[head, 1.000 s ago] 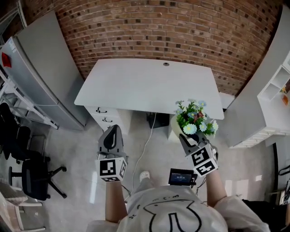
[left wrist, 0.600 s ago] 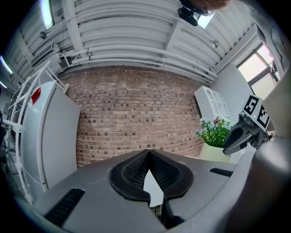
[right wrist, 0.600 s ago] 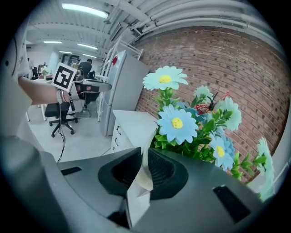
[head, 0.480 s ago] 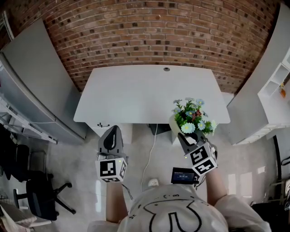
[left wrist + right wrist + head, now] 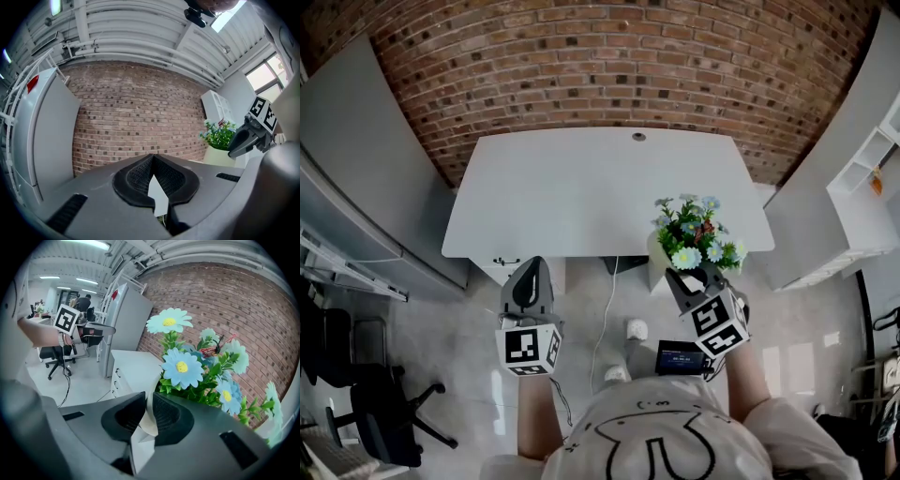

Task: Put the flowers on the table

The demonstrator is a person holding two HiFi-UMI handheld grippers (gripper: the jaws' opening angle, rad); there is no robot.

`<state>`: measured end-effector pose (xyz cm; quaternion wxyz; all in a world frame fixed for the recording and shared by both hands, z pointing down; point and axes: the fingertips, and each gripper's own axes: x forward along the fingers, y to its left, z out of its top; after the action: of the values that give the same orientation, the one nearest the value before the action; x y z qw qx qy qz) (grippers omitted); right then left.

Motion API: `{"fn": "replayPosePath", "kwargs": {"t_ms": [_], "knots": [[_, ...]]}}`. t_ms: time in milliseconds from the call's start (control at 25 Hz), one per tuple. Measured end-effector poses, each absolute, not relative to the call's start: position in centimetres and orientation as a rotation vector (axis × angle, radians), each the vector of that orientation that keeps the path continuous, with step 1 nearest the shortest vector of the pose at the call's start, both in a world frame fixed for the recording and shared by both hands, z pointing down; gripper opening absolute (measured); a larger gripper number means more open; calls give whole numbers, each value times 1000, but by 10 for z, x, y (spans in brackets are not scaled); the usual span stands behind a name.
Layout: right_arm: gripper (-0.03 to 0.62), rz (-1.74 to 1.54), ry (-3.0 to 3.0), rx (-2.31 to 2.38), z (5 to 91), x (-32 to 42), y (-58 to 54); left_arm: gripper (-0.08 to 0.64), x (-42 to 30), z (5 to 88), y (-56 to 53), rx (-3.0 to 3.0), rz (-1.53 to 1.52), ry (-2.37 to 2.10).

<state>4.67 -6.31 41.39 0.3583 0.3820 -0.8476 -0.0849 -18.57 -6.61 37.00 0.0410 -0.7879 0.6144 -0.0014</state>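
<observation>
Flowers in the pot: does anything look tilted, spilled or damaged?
Nothing stands out. The right hand-held gripper clamps the pot by its rim; it looks about upright, the flowers intact, nothing spilled on the table.

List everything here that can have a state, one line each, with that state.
left gripper: shut, nothing between the jaws.
right gripper: shut on the rim of the flower pot.
flower pot: upright, held in the air at the table's front edge, not yet set down.
flowers: standing upright in the pot.
table: top bare.
drawers: shut.
</observation>
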Motion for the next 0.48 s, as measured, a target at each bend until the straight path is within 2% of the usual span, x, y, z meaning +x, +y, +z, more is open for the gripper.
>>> {"fn": "replayPosePath", "kwargs": {"t_ms": [480], "knots": [[49,-243,-2207,920,426,34,-107,12,-193,381,-102,-2378,-11,1935]]}}
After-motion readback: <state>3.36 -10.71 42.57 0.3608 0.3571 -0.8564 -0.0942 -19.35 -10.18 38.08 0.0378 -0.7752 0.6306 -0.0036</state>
